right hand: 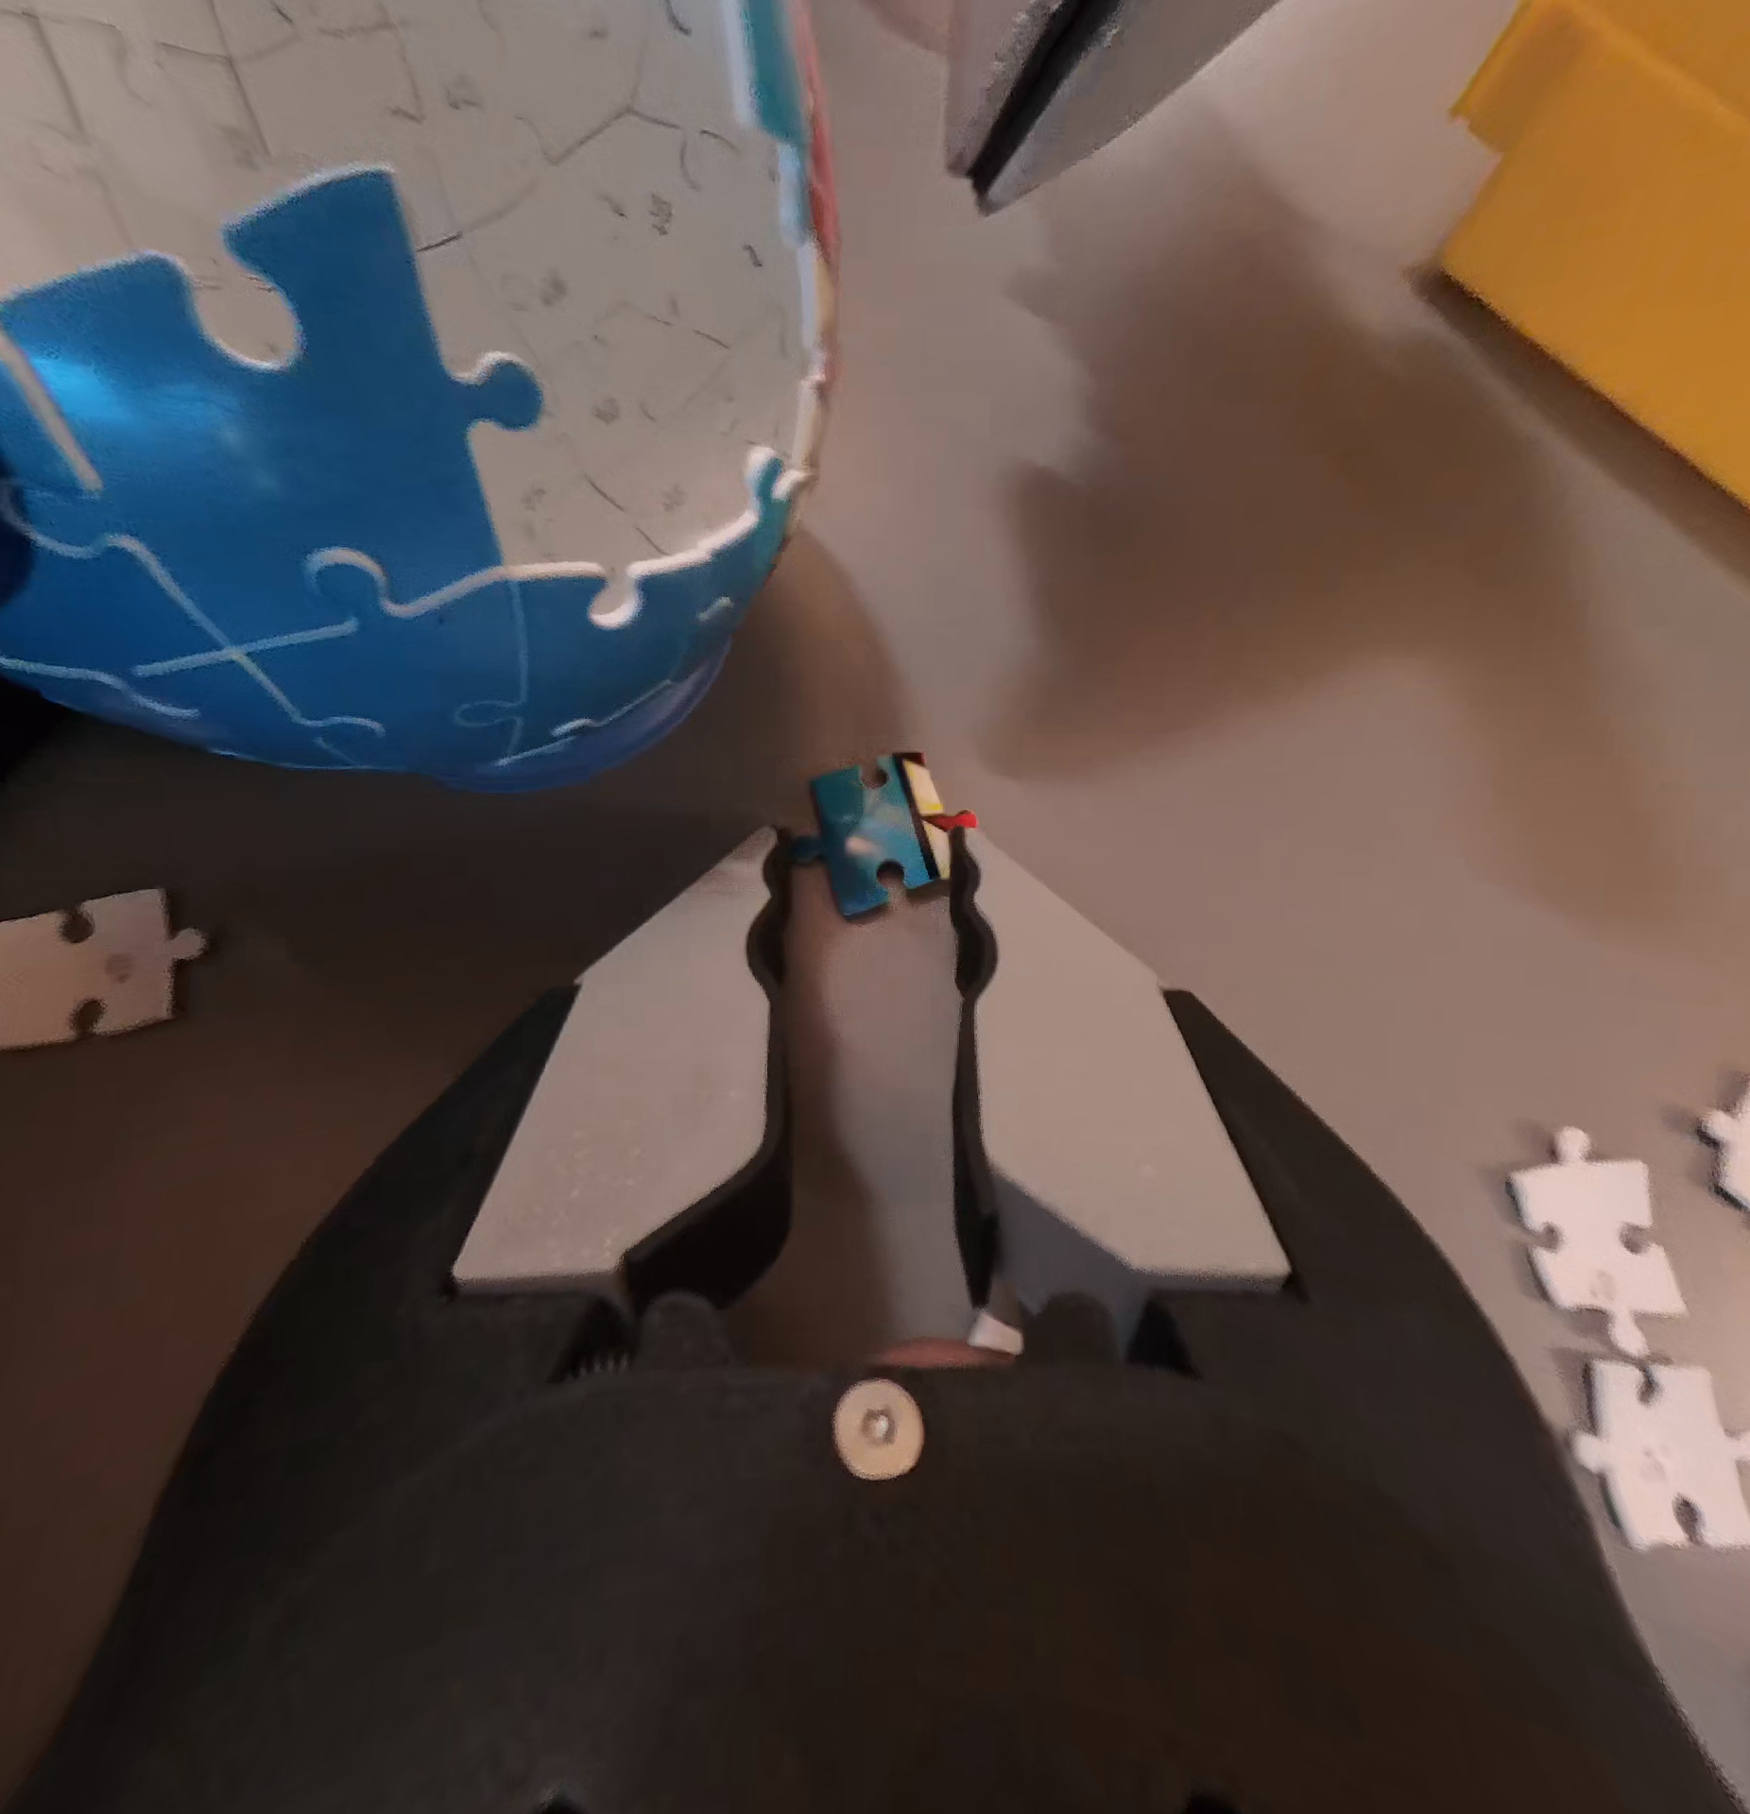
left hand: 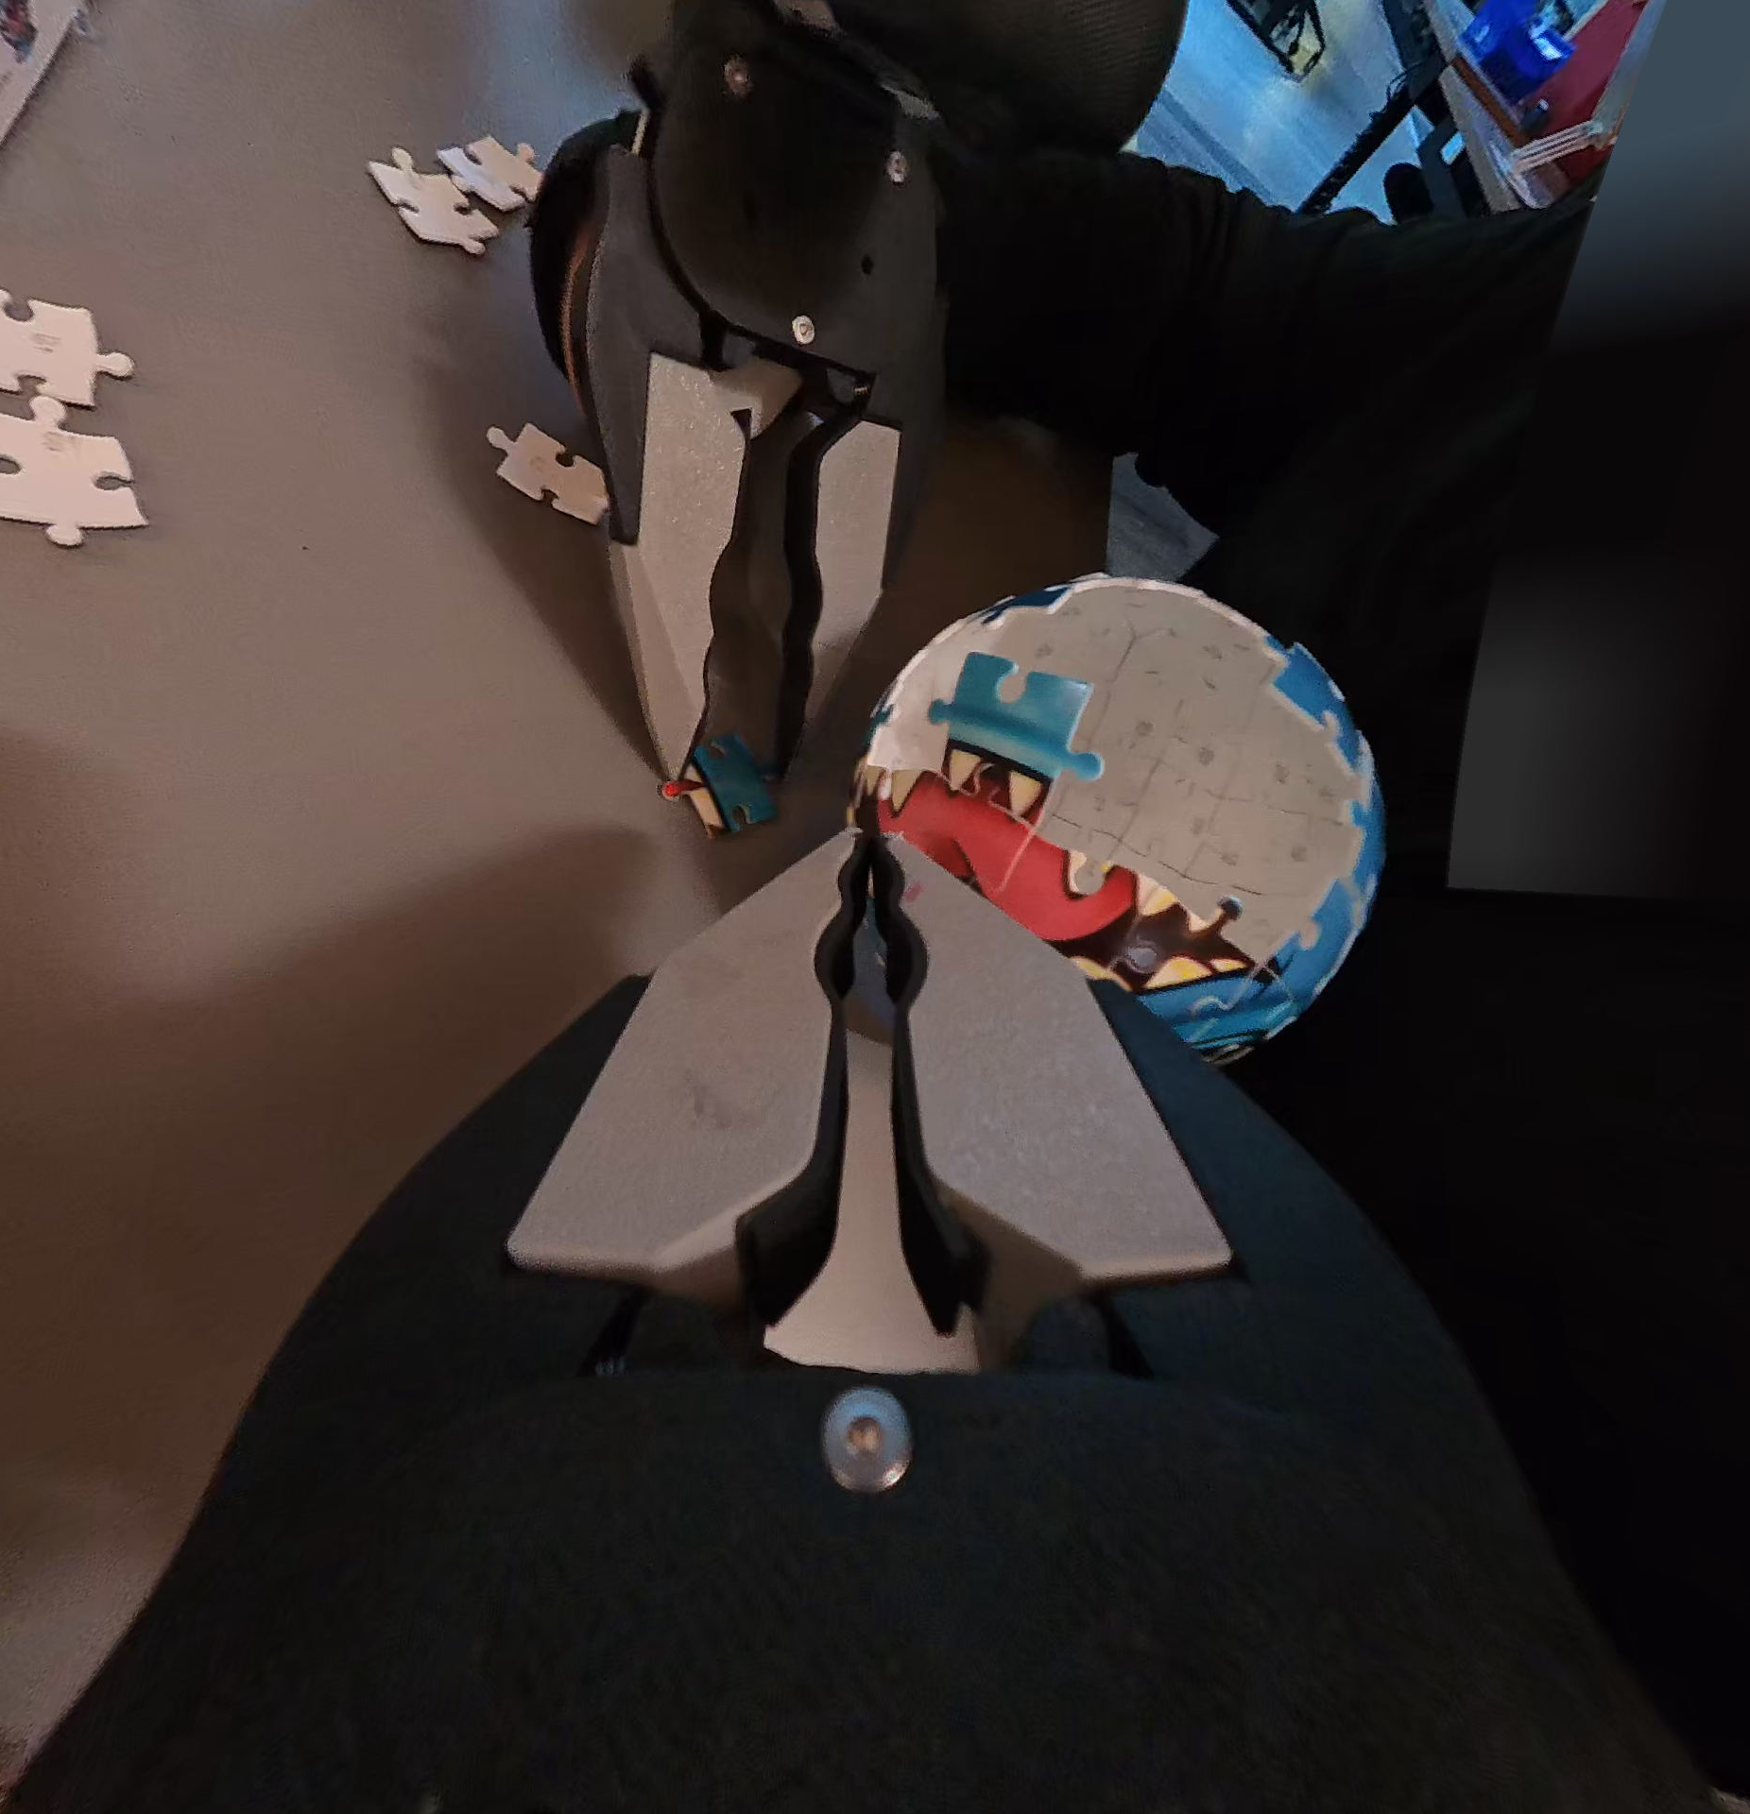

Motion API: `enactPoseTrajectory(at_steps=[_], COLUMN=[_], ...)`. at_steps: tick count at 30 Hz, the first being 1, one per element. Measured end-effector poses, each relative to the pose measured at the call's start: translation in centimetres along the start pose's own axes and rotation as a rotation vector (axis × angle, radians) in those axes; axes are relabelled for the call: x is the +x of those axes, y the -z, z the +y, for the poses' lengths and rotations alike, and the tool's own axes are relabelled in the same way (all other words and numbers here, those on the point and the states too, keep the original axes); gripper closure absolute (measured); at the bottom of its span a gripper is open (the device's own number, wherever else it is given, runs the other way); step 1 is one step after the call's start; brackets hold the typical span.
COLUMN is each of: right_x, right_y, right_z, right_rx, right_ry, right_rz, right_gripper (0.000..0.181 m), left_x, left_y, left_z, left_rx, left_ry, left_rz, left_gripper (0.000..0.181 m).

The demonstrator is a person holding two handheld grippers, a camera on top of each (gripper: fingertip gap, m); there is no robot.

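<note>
Left gripper point(left hand: 866, 849) fingers: grey, wedge-shaped, speckled matte finish, tapering to a narrow tip.
Left finger pads point(left hand: 886, 1021): black, wavy-edged strips lining the inner faces.
Left gripper housing: broad black textured body with one round silver screw point(left hand: 865, 1441) on the midline.
Right gripper point(right hand: 871, 849) fingers: same grey wedges with black scalloped pads point(right hand: 768, 942).
Right gripper housing: black, flaring into two side horns; one silver screw point(right hand: 878, 1428) at centre.
Sleeve point(left hand: 1244, 324): black fabric behind the right gripper.
</note>
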State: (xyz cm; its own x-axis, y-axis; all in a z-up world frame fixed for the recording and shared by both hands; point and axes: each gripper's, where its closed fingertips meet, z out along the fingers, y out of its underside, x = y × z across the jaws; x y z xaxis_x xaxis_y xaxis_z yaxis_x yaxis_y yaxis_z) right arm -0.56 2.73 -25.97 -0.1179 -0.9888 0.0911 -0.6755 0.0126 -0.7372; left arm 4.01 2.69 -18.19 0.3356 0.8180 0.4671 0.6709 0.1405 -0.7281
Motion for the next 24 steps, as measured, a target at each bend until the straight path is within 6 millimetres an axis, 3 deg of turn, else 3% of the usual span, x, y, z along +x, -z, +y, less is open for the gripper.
enactPoseTrajectory(at_steps=[3, 6, 8, 10, 13, 15, 17, 22, 24], right_x=[1.7, 4.0, 4.4, 4.5, 4.3, 4.5, 4.5, 3.8, 3.6], right_y=[1.3, 3.3, 4.5, 5.5, 6.0, 6.1, 6.3, 6.5, 6.4], right_z=[-0.5, -1.3, -1.9, -2.8, -3.7, -3.8, -4.2, -5.3, -5.3], right_rx=[0.087, 0.201, 0.286, 0.379, 0.454, 0.469, 0.503, 0.544, 0.543], right_ry=[-0.120, -0.266, -0.380, -0.469, -0.569, -0.611, -0.649, -0.691, -0.704], right_rz=[0.019, 0.045, -0.005, -0.064, -0.157, -0.174, -0.215, -0.315, -0.339], right_gripper=[0.152, 0.152, 0.152, 0.152, 0.152, 0.152, 0.152, 0.152, 0.152], left_x=[-1.5, -4.0, -5.4, -5.7, -6.7, -6.2, -5.5, -5.9, -5.5], left_y=[0.4, 0.7, 0.5, -0.3, -1.0, -1.6, -2.4, -2.6, -2.9], left_z=[-0.5, -2.2, -2.8, -3.2, -4.5, -4.9, -4.4, -5.3, -5.3], left_rx=[0.004, 0.034, 0.007, -0.025, -0.042, -0.046, -0.076, -0.065, -0.062], left_ry=[-0.046, -0.148, -0.289, -0.465, -0.654, -0.727, -0.769, -0.813, -0.831], left_rz=[-0.095, -0.271, -0.401, -0.463, -0.609, -0.595, -0.520, -0.544, -0.514], left_gripper=[0.181, 0.181, 0.181, 0.181, 0.163, 0.150, 0.155, 0.163, 0.179])
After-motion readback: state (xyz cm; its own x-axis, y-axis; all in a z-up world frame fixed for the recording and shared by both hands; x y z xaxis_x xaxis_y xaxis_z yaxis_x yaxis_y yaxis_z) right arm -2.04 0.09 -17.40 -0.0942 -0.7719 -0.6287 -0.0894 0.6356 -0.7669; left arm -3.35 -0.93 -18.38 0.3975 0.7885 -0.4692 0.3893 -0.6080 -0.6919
